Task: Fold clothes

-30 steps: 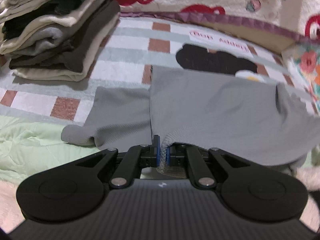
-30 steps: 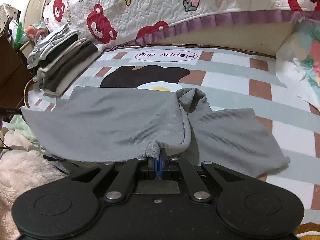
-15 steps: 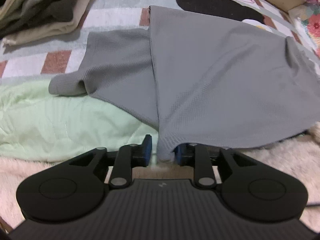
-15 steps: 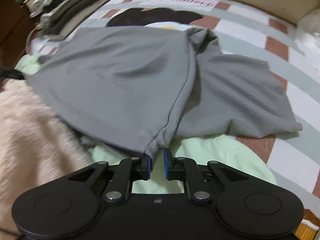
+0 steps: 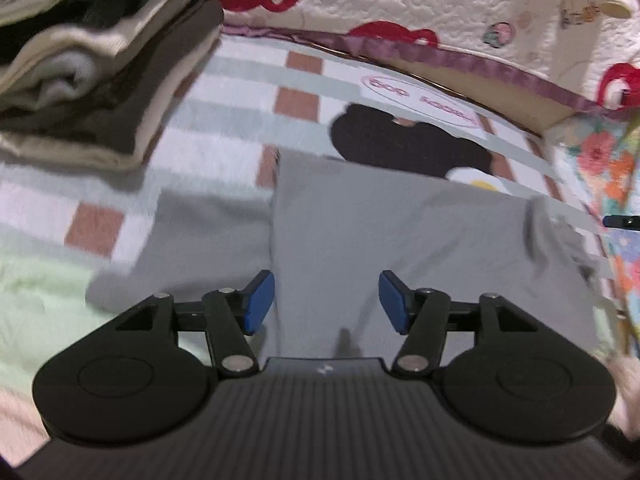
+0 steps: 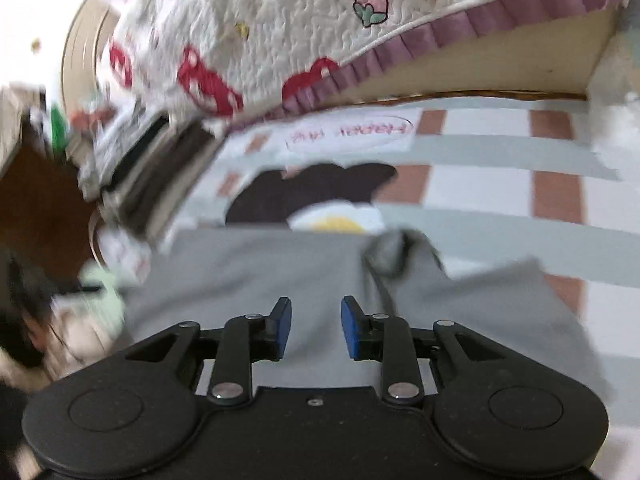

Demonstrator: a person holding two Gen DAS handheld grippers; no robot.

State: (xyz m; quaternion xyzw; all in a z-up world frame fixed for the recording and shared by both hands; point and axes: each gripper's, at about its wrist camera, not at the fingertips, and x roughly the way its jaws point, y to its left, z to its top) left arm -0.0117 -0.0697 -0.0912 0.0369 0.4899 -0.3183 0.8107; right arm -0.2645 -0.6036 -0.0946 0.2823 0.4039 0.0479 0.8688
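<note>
A: Grey knit fills the near view. The shirt (image 5: 384, 240) lies on the checked sheet (image 5: 240, 92), its body drawn back toward both tools, one sleeve (image 5: 200, 240) out to the left, the other sleeve (image 6: 500, 304) out to the right.

B: And the claws?

A: The left gripper (image 5: 326, 302) is spread wide, blue pads (image 5: 260, 300) apart, nothing between them, just above the cloth. The right gripper (image 6: 316, 328) is parted less and also holds nothing. I can't tell if either touches the fabric.

B: What could go wrong?

A: The frames are blurred, so I'd judge the tools are moving fast. A low finger could snag the loose edge and drag the fold crooked. The collar (image 6: 390, 248) is bunched; folding over it would leave a lump.

B: Farther back?

A: The stack (image 5: 100, 64) sits at far left, near enough that a wide swing might knock it.
</note>
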